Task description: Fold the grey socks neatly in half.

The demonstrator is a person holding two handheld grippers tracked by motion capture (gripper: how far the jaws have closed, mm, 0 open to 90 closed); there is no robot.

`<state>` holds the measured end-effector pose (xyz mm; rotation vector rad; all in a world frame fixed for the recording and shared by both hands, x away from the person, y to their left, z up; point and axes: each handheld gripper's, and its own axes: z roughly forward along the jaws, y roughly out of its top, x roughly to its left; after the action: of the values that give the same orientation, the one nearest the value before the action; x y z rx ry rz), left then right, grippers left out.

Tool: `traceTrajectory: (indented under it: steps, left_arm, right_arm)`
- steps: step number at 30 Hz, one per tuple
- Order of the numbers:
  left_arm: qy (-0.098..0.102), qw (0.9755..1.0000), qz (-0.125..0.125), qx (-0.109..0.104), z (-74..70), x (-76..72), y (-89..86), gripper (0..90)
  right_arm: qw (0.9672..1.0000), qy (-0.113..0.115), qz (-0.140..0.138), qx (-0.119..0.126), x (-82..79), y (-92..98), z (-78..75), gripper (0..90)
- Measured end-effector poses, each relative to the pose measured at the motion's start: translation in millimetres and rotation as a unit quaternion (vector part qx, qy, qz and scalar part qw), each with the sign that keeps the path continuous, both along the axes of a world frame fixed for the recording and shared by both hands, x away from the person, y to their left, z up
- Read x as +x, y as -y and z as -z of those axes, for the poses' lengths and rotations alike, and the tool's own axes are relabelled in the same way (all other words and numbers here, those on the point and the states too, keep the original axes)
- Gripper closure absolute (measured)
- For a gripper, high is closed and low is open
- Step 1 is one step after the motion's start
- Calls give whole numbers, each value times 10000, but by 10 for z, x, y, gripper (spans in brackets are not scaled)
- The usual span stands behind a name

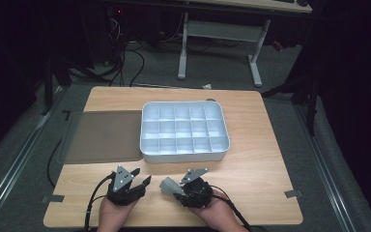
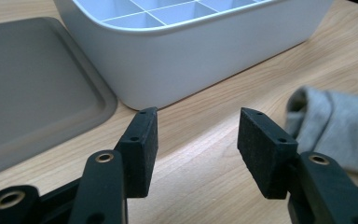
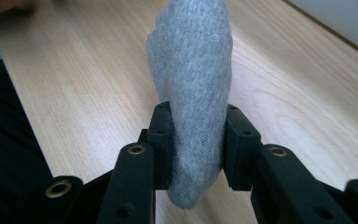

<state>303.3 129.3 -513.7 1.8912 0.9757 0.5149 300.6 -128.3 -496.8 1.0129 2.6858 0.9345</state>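
A grey rolled sock [image 3: 191, 93] sits between the pads of my right gripper [image 3: 198, 135], which is shut on it just above the wooden table. From above, the sock [image 1: 168, 185] pokes out to the left of the right gripper [image 1: 174, 188]. My left gripper [image 1: 142, 178] rests near the table's front edge, jaws open and empty [image 2: 198, 144]. In the left gripper view the sock [image 2: 331, 126] lies off to the right. A white divided box [image 1: 183, 130] stands in the middle of the table, its wall [image 2: 205, 60] close ahead of the left jaws.
The box's flat grey lid [image 1: 104, 136] lies on the table left of the box, and appears as a grey lid [image 2: 32, 93] in the left gripper view. Bare wood stretches to the right of the box. A desk frame [image 1: 222, 38] stands on the floor behind the table.
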Motion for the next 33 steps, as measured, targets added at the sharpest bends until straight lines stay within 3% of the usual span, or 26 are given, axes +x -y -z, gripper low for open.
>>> traceTrajectory:
  steps: [6, 12, 24, 33]
  left_arm:
    - [157, 9986, -31, 497, 36, 1, 22, 449]
    - [108, 9977, -25, 668, 55, 6, 27, 428]
    - [-149, 9990, 5, 421, 94, 32, -57, 451]
    - [-121, 9991, 4, 396, 106, 48, -88, 427]
  right_arm:
    - [9994, 165, 199, -212, 46, 197, -90, 697]
    - [9978, 244, 444, -417, 62, 370, -151, 699]
    - [9950, 183, 859, -468, 72, 785, -223, 699]
    - [9920, 134, 1130, -537, 102, 1108, -284, 699]
